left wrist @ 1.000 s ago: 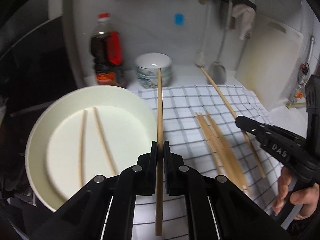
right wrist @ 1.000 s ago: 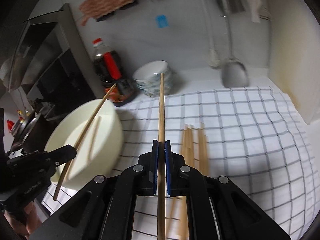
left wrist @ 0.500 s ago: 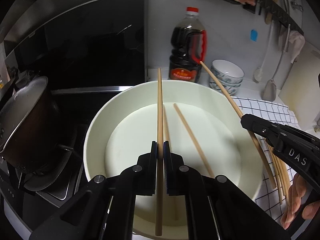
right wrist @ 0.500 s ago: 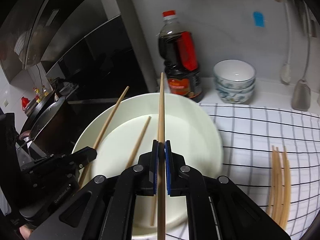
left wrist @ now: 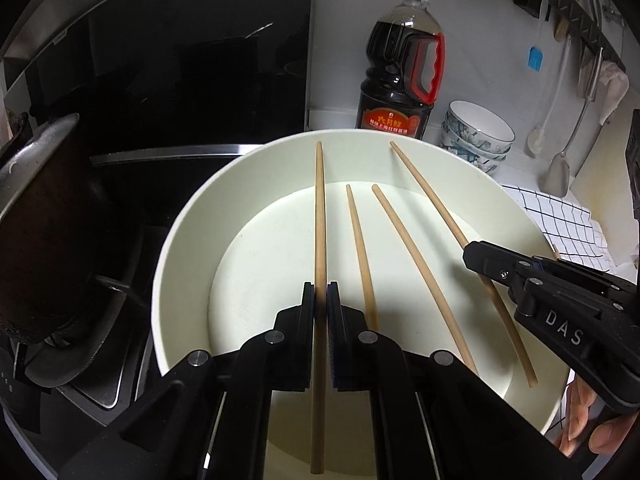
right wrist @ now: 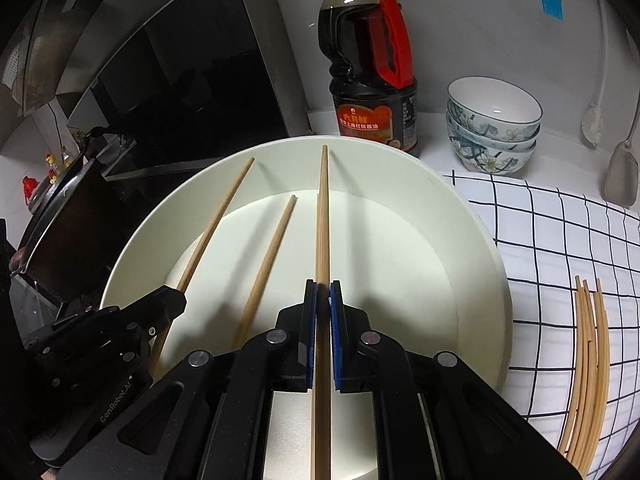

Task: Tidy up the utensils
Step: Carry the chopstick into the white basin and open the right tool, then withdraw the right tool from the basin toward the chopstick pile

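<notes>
A wide cream bowl (left wrist: pixel 192 208) fills both views, and two wooden chopsticks (left wrist: pixel 362 256) lie flat inside it. My left gripper (left wrist: pixel 320 292) is shut on one chopstick (left wrist: pixel 319 208), which hangs over the bowl's left half. My right gripper (right wrist: pixel 322 292) is shut on another chopstick (right wrist: pixel 322 220) over the bowl's middle. The left wrist view shows the right gripper (left wrist: pixel 474 254) at the right with its chopstick (left wrist: pixel 432 200) slanting across the bowl. The left gripper (right wrist: pixel 176 300) appears low left in the right wrist view. Several more chopsticks (right wrist: pixel 588 360) lie on the checked cloth (right wrist: pixel 560 240).
A dark soy sauce bottle (left wrist: pixel 400 72) and stacked patterned bowls (left wrist: pixel 476 136) stand behind the big bowl. A dark pot (left wrist: pixel 44 232) sits on the stove at the left. A spatula (left wrist: pixel 558 176) and other tools hang on the right wall. A hand (left wrist: pixel 588 420) grips the right tool.
Both grippers swung left from over the checked cloth to over the cream bowl and sank a little, each still clamped on its chopstick. The pot and stove came into view.
</notes>
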Available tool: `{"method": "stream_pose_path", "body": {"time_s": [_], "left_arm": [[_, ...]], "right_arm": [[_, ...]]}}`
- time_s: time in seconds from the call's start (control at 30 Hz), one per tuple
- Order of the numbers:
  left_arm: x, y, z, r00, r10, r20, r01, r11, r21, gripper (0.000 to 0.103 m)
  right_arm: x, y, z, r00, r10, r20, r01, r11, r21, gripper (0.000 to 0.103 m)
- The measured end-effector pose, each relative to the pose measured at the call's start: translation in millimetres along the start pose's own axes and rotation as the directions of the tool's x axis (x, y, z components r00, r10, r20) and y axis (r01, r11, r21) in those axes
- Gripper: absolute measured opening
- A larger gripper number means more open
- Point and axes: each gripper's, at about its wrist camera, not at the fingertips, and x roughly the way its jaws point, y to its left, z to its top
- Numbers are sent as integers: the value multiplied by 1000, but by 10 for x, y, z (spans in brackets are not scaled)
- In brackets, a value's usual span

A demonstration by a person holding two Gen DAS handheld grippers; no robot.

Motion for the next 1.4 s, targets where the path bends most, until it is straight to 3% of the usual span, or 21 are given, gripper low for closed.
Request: {"method": "stream_pose_path", "body": {"time_s": [0.17, 0.2, 0.3, 0.4, 0.87, 1.13, 1.27, 1.4], "left_arm": [[16, -29, -30, 1000, 28, 7, -28, 1000, 12, 11], [2, -24, -34, 999, 39, 13, -39, 999, 10, 21], [-77, 14, -38, 997, 54, 47, -54, 999, -7, 68], [-160, 15, -35, 994, 75, 77, -74, 997, -6, 69], [-343, -61, -74, 994, 73, 84, -73, 997, -1, 74], [-506, -180, -203, 995, 49, 91, -50, 999, 9, 77], [-576, -354, -283, 995, 22, 94, -25, 999, 30, 79], [-642, -566, -358, 996, -15, 91, 10, 998, 55, 81]], "right_arm": [[20, -55, 3, 1000, -7, -7, 7, 1000, 14, 7], [13, -61, 1, 1000, -9, -6, 9, 1000, 14, 7], [-27, -76, -6, 1000, -16, 10, 16, 1000, 16, 12], [-57, -91, -12, 1000, -18, 16, 17, 1000, 17, 12], [-340, -173, -110, 998, -20, 60, 19, 999, 30, 20], [-577, -329, -299, 996, -36, 85, 32, 998, 46, 30], [-739, -473, -426, 993, -44, 106, 39, 998, 54, 40], [-893, -692, -550, 992, -43, 121, 32, 996, 88, 40]]}}
